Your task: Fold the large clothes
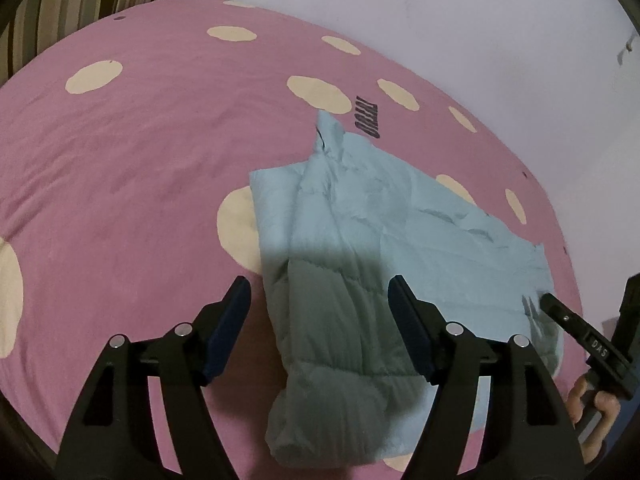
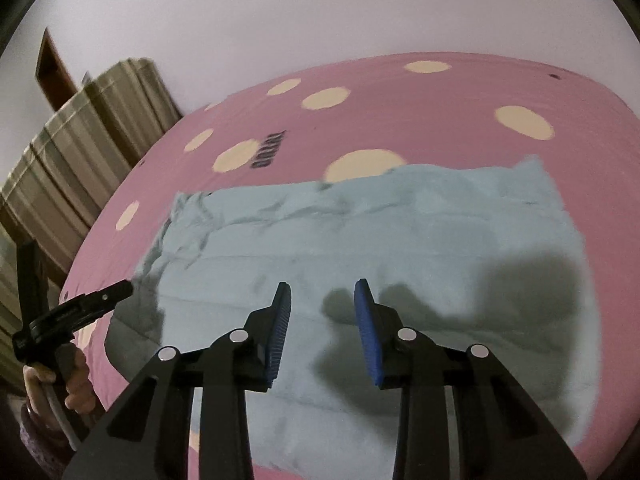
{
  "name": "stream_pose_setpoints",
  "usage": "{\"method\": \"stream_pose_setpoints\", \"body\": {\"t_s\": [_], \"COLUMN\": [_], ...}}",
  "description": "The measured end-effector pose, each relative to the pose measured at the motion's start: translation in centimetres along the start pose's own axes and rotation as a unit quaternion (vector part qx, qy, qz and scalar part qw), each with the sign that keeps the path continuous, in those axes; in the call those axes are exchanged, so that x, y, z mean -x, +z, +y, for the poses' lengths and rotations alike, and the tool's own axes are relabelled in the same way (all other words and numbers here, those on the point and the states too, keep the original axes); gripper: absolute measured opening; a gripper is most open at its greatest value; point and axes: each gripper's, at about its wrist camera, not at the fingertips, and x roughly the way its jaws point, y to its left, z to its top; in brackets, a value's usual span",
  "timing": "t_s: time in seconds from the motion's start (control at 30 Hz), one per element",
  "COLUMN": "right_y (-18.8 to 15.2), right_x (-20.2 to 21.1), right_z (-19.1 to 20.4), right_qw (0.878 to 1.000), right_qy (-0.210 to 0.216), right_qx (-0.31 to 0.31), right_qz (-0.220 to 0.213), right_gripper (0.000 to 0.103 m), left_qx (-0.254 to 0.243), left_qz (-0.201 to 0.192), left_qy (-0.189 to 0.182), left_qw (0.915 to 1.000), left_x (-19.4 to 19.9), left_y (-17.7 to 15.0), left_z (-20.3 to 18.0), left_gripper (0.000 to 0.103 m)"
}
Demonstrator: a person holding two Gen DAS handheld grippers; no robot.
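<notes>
Left gripper: nearest the lens in the left wrist view; jaws stand wide, nothing clamped; the near edge of the jacket lies below the gap, pads clear of the fabric.
Right gripper: jaws part-way open, nothing between them; hovers above the jacket, casting a shadow on it.
Blue pads: ribbed, facing each other, not touching cloth.
Puffer jacket: light blue, quilted, lying folded on the bedspread, collar end pointing away from the left gripper, one long side already turned over.
Bedspread: pink with cream dots, dark lettering just beyond the jacket's collar.
Right hand: seen at the jacket's right edge, wrapped round its gripper handle.
Left hand: at the jacket's left edge, gripping its handle; purple sleeve below.
Striped bedding: stacked beyond the bedspread, well apart from the jacket.
Wall: plain, pale, behind the bed.
</notes>
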Motion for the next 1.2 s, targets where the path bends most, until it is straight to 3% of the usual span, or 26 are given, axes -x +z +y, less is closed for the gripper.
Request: {"method": "stream_pose_setpoints", "body": {"t_s": [0.2, 0.63, 1.2], "right_y": [0.0, -1.6, -1.6], "right_x": [-3.4, -6.3, -7.2], "right_z": [2.8, 2.8, 3.2], "right_qw": [0.999, 0.997, 0.996], "right_qy": [-0.012, -0.037, -0.057], "right_qx": [0.023, 0.03, 0.042], "right_qz": [0.026, 0.057, 0.054], "right_gripper": [0.034, 0.034, 0.033], "left_qx": [-0.006, -0.008, -0.06], "left_qz": [0.011, 0.067, 0.061], "left_qy": [0.01, 0.031, 0.026], "left_qw": [0.9999, 0.9972, 0.996], "left_x": [-1.0, -5.3, -6.0], "left_y": [0.8, 1.2, 0.8], "left_z": [-0.2, 0.6, -1.7], "left_gripper": [0.071, 0.07, 0.02]}}
